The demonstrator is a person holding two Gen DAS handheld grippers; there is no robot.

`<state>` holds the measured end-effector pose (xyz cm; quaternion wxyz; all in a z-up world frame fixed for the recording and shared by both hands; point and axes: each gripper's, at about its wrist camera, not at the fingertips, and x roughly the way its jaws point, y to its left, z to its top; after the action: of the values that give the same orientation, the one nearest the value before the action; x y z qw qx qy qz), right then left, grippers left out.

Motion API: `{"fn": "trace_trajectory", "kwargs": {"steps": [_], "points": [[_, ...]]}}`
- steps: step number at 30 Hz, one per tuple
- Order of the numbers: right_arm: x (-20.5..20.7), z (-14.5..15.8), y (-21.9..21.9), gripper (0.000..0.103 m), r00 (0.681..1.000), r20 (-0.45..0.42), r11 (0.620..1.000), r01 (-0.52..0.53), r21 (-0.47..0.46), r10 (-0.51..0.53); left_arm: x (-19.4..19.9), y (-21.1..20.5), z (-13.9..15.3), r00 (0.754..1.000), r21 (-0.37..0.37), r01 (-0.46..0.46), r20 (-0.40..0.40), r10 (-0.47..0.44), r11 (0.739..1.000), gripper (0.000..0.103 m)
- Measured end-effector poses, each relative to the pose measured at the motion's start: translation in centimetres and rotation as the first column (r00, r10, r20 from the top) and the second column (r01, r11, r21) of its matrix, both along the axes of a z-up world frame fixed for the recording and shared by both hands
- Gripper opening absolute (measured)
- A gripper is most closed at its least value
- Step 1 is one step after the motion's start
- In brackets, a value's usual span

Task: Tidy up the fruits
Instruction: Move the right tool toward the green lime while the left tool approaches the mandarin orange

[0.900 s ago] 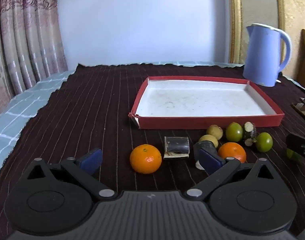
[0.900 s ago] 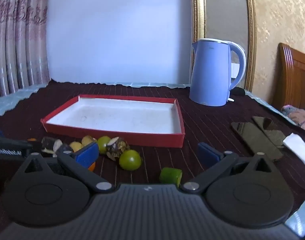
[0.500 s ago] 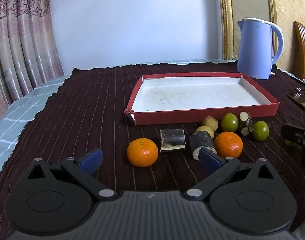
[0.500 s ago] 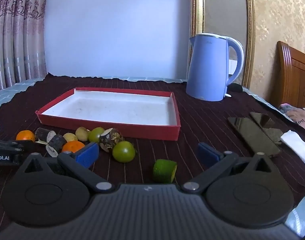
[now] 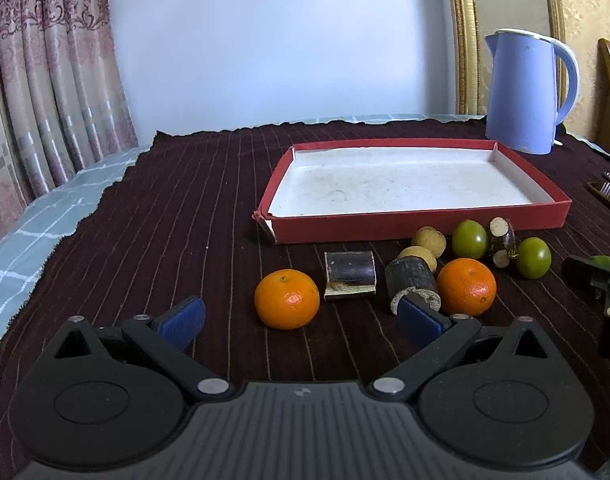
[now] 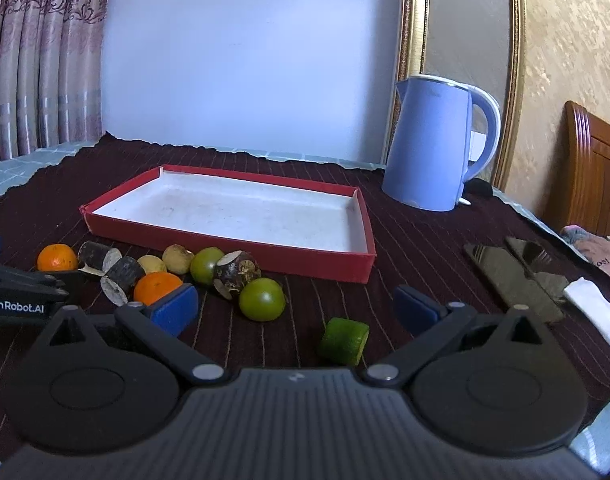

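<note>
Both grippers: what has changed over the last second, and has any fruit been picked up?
Both cameras have risen or tilted, so the fruits sit lower in view. The left gripper and right gripper stay open and empty. No fruit moved; the red tray still holds nothing, and the kettle is unmoved.

The table, covered with a dark striped cloth, carries a red tray, kettle, scattered fruits and, apparently, two phones.

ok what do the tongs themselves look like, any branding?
Both match: the left tongs and right tongs have matte black ribbed bodies, two round black hubs, silver pivot rivets and blue rectangular finger pads. White "GenRobot.AI" lettering marks the left unit's side.
</note>
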<state>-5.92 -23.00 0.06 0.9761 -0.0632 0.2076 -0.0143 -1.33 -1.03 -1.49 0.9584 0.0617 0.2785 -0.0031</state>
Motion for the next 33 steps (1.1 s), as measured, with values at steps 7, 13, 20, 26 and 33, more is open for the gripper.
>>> {"fn": "trace_trajectory", "kwargs": {"steps": [7,13,20,26,33], "points": [[0.13,-0.08,0.07,0.103,1.000,-0.006,1.000,-0.011,-0.002,0.011,0.20,0.33,-0.13,1.000,0.000,-0.014,-0.005,0.014,1.000,0.103],[-0.03,-0.13,0.07,0.103,1.000,0.003,1.000,-0.028,-0.009,0.028,0.31,0.36,-0.19,1.000,-0.004,-0.020,-0.009,0.020,1.000,0.103],[0.32,-0.27,-0.28,0.103,1.000,-0.016,1.000,-0.007,0.013,0.007,0.33,0.05,-0.47,1.000,0.011,-0.022,-0.011,0.022,1.000,0.103],[0.30,-0.41,-0.13,0.103,1.000,-0.015,1.000,-0.004,-0.003,0.004,0.50,0.02,-0.58,0.999,0.014,-0.026,-0.020,0.026,1.000,0.103],[0.04,-0.44,0.35,0.103,1.000,-0.001,0.999,-0.014,-0.048,0.014,0.49,0.04,-0.64,0.999,0.022,-0.031,-0.013,0.032,0.999,0.103]]}}
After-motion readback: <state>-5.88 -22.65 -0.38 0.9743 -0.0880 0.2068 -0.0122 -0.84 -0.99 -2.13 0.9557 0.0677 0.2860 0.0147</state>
